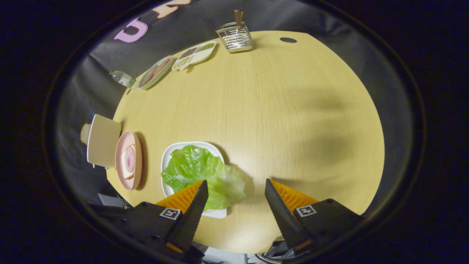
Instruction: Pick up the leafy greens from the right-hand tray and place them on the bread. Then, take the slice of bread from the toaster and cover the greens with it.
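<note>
The leafy greens (205, 172) lie on a white tray (169, 156), spilling over its near side. My gripper (236, 187) is open, held above the table; its left finger overlaps the greens' edge and the right finger hangs over bare wood. Nothing sits between the fingers. To the left of the tray, a pink plate (126, 161) holds a bread slice (128, 161) topped with a pink round of meat. Beyond that plate stands the cream toaster (102, 141), with a bread slice (84, 133) poking out of its far side.
At the far side of the round wooden table (278, 117) stand a wire rack (236, 36) with a wooden handle, a divided white dish (194, 55) of seeds, a green-rimmed plate (155, 72) and a plastic bottle (122, 78). A dark disc (288, 40) is set in the tabletop.
</note>
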### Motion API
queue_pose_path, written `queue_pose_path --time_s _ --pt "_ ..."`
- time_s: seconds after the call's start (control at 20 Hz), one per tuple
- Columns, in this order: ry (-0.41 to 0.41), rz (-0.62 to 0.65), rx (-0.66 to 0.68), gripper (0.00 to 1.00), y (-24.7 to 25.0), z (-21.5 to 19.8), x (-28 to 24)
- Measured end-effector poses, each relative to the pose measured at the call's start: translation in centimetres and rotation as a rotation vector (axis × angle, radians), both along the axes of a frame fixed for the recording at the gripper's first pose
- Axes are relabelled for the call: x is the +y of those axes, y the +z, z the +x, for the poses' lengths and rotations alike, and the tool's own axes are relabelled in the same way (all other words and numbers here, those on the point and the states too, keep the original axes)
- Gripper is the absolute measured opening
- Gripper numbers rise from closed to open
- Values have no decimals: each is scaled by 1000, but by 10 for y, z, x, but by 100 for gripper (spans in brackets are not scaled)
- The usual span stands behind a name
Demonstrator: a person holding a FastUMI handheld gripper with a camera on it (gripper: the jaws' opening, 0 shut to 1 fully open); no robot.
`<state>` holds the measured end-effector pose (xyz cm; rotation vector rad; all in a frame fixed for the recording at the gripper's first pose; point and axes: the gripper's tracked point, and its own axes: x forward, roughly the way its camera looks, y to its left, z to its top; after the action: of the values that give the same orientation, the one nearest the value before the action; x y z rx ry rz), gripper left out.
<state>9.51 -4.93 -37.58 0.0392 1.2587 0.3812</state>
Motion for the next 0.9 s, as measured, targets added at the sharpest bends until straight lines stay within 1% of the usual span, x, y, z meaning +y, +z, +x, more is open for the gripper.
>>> queue_pose_path --time_s 0.05,0.25,0.55,0.6,0.7,0.8,0.9 --pt "1 4 10 98 -4 0 1" --pt "0 33 38 68 -5 -1 9" --pt "11 19 21 31 -5 -2 13" --pt "15 24 16 23 -5 -1 15" --pt "-13 -7 16 7 -6 -2 11" --pt "-14 -23 10 7 -1 -5 9" --pt "-20 -19 -9 4 4 -3 11"
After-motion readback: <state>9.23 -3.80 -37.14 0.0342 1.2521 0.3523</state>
